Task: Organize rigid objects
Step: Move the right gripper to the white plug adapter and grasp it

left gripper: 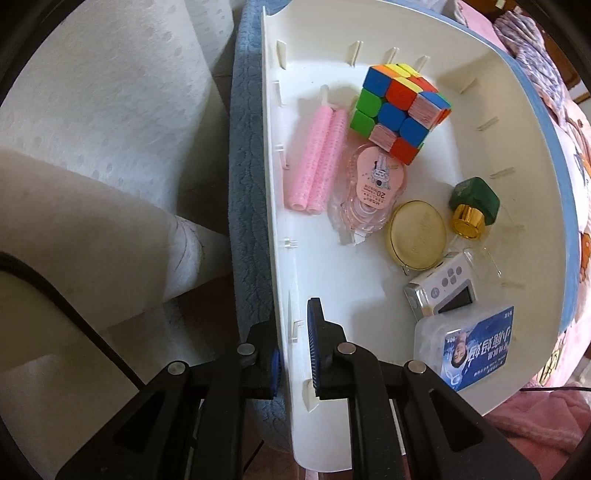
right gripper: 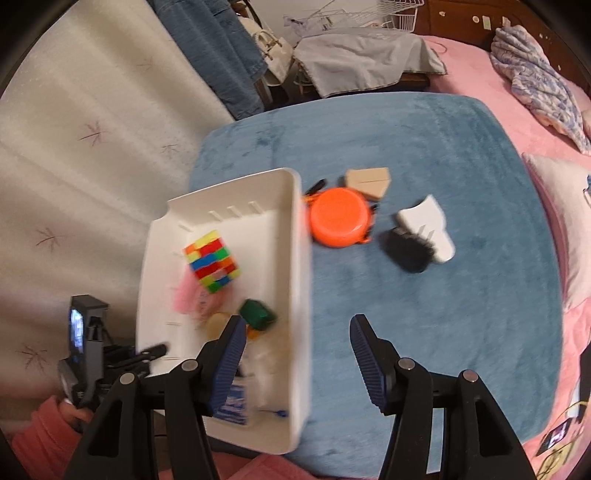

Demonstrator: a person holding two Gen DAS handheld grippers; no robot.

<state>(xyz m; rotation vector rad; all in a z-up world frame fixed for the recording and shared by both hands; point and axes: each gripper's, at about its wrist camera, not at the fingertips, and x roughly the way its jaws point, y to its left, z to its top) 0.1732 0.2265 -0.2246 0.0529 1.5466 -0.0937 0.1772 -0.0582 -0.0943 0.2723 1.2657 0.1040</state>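
A white bin (left gripper: 280, 258) (right gripper: 299, 258) rests on a blue mat (right gripper: 424, 155). It holds a colour cube (left gripper: 400, 110) (right gripper: 212, 260), pink rollers (left gripper: 314, 162), a gold tin (left gripper: 417, 234), a green bottle (left gripper: 476, 199) (right gripper: 258, 314), a small white camera (left gripper: 439, 291) and a blue-labelled box (left gripper: 476, 350). My left gripper (left gripper: 293, 354) is shut on the bin's left wall. My right gripper (right gripper: 295, 365) is open and empty above the bin's right wall. On the mat lie an orange round lid (right gripper: 340, 218), a tan box (right gripper: 369, 181), a black brush (right gripper: 406, 251) and a white piece (right gripper: 428, 225).
A white curtain (right gripper: 74, 166) hangs to the left. A pink bed cover (right gripper: 517, 92) surrounds the mat, with a patterned cloth (right gripper: 535, 81) at the far right. Denim clothes (right gripper: 221, 55) and a wire rack (right gripper: 388, 14) stand behind.
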